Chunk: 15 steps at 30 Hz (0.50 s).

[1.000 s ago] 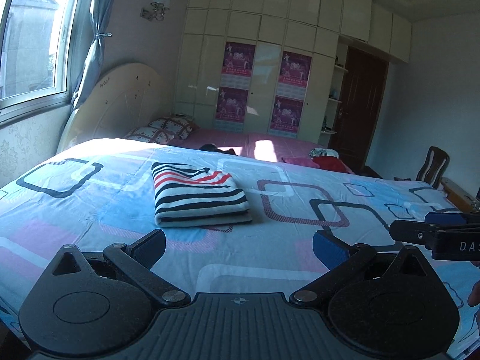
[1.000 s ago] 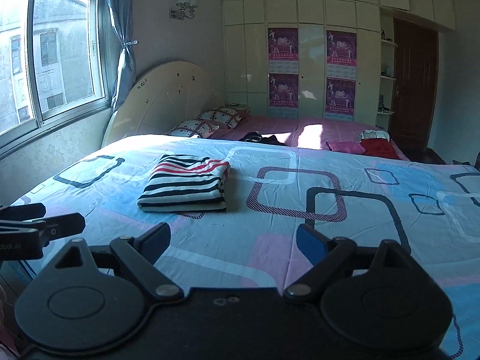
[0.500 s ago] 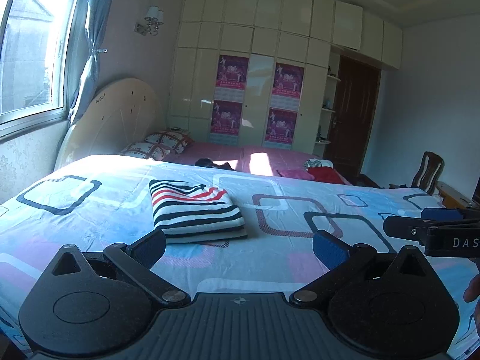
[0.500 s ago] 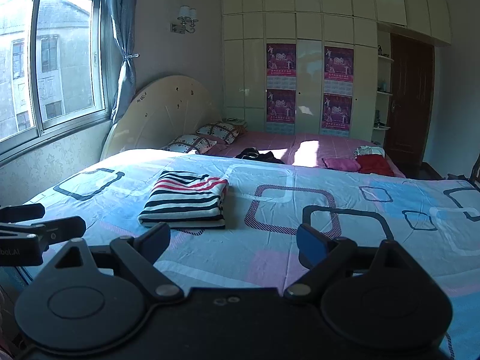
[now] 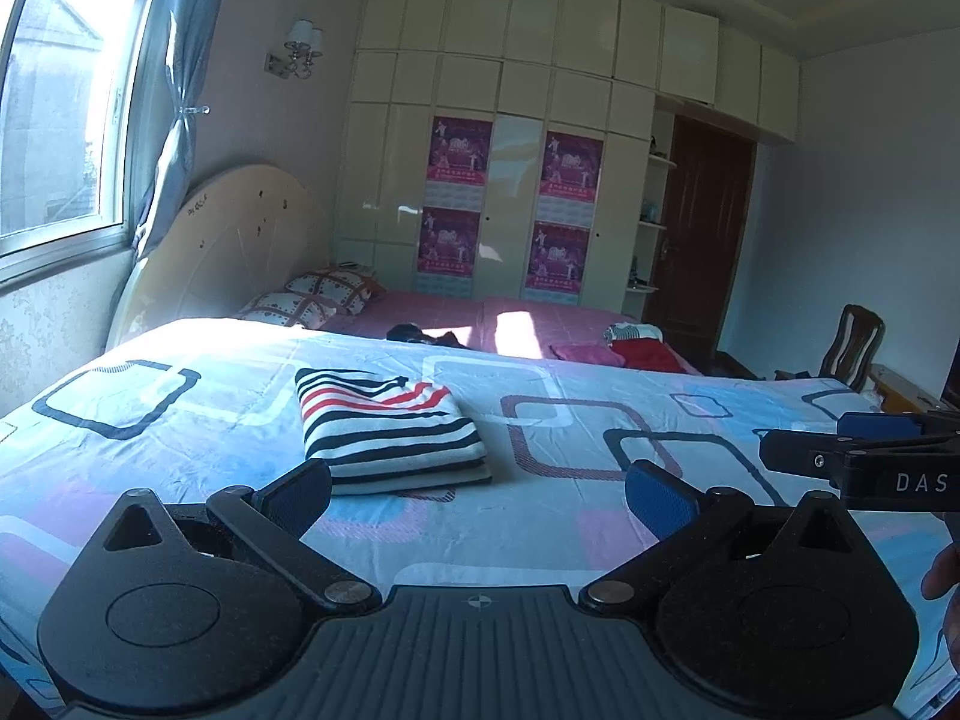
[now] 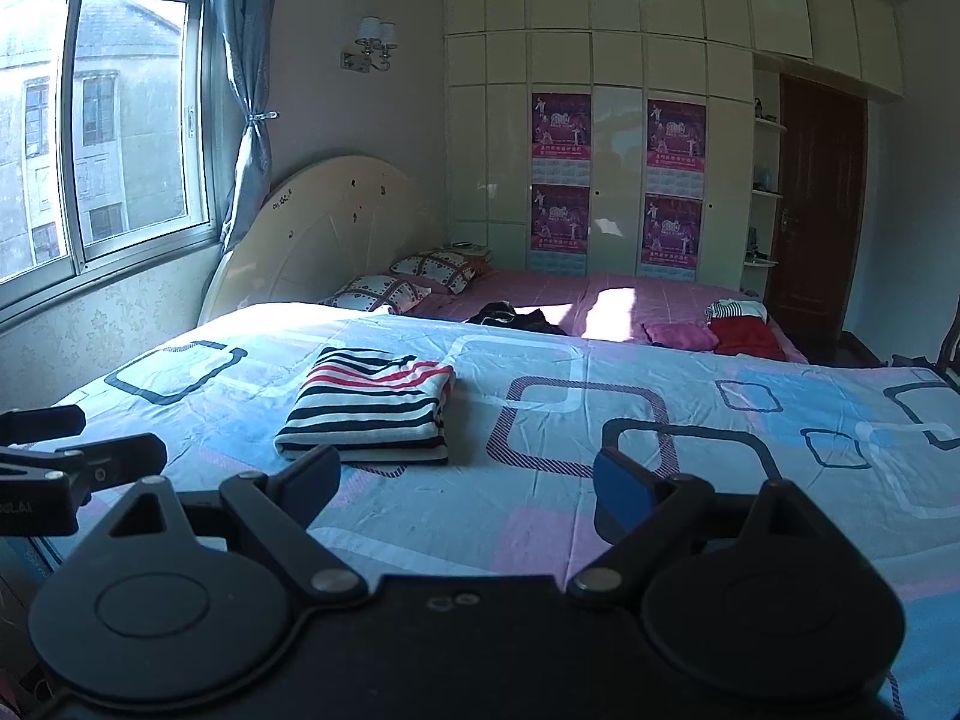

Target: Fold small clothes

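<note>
A folded striped top in black, white and red lies flat on the patterned bedspread; the right wrist view shows this striped top too. My left gripper hangs open just short of it, with nothing between its blue pads. My right gripper is open and empty as well, held over the sheet to the right of the garment. Each view catches the other gripper at its side edge.
Beyond the bedspread lies a pink sheet with a dark garment, a pink cloth and a red cloth. Pillows rest against the headboard. A wooden chair stands at the right, a window on the left.
Both views have tipped upward a little, so the striped top sits lower in the picture. Nothing on the bed has moved and both grippers stay open.
</note>
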### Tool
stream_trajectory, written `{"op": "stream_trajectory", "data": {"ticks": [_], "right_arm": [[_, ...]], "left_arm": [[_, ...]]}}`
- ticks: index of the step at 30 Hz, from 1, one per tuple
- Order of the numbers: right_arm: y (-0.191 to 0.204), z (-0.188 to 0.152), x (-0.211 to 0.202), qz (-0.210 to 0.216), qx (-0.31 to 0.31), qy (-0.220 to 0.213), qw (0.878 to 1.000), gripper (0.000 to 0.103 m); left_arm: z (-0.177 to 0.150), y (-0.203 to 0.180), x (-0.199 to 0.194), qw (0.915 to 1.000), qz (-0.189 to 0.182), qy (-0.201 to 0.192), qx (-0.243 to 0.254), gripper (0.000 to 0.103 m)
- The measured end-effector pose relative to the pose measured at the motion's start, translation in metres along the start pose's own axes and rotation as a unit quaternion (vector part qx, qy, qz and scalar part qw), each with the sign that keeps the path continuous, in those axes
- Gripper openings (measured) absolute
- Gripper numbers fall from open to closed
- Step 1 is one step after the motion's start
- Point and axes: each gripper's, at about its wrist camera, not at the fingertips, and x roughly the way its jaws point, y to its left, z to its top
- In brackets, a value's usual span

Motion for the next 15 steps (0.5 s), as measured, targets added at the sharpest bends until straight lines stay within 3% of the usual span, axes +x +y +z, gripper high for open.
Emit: {"op": "stream_trajectory", "data": {"ticks": [15], "right_arm": [[-0.007, -0.0008, -0.002, -0.007, 0.005, -0.004, 1.0, 0.091]], "left_arm": [[0.0045, -0.0103, 0.0001, 0.9999, -0.005, -0.008, 0.007, 0.103]]}}
